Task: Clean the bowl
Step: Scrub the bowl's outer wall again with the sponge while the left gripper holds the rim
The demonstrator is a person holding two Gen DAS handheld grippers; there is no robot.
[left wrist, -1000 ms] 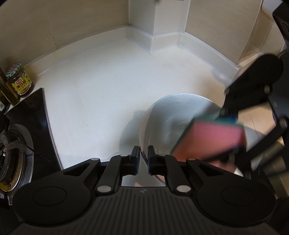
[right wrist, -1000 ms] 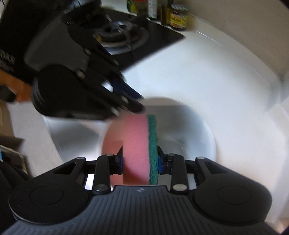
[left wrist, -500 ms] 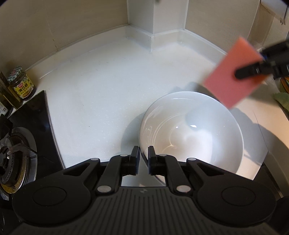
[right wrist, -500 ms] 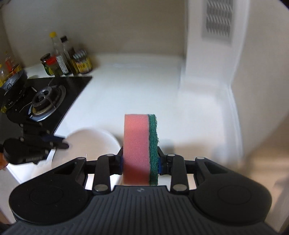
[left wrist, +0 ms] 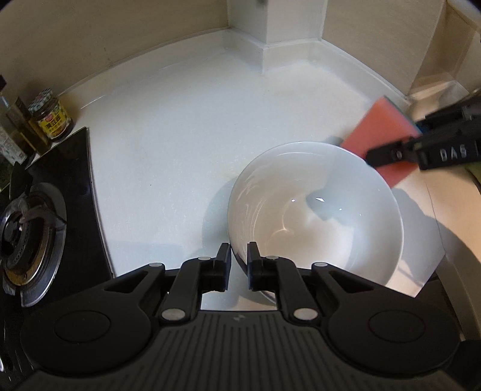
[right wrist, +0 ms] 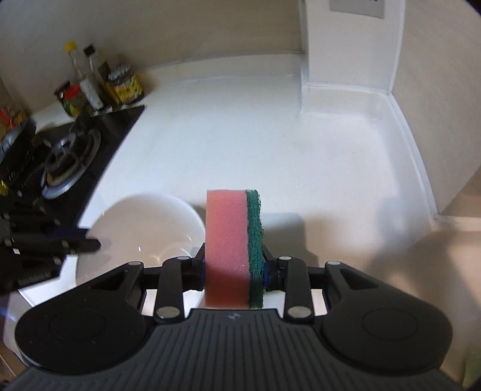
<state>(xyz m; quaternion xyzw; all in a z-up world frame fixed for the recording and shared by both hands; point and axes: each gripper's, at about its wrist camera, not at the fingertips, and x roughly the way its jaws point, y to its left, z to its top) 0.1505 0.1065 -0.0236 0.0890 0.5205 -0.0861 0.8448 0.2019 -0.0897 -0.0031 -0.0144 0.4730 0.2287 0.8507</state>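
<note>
White countertop (left wrist: 180,144) fills a kitchen corner, backed by cream walls and a white square pillar (left wrist: 282,21). With the bowl as the landmark: a white bowl (left wrist: 315,216) sits on the counter at its front edge, empty and glossy inside. At the bowl's near rim, the left gripper (left wrist: 239,264) has its two black fingers closed onto the rim, one finger outside the wall and one inside. Beyond the bowl's far right rim, the right gripper (right wrist: 234,270) is clamped tight on a sponge (right wrist: 234,246), pink foam with a green scrubbing layer on its right face; the sponge stands on edge between the fingers. Seen from the left camera, this sponge (left wrist: 381,138) hangs above the bowl's far right rim, outside the bowl, slightly blurred. Left of the bowl lies a black stove top (left wrist: 60,192) with a round gas burner (left wrist: 27,228). Behind the stove, well apart from the bowl, stand a yellow-labelled jar (left wrist: 51,118) and several bottles (right wrist: 87,81) against the wall.
</note>
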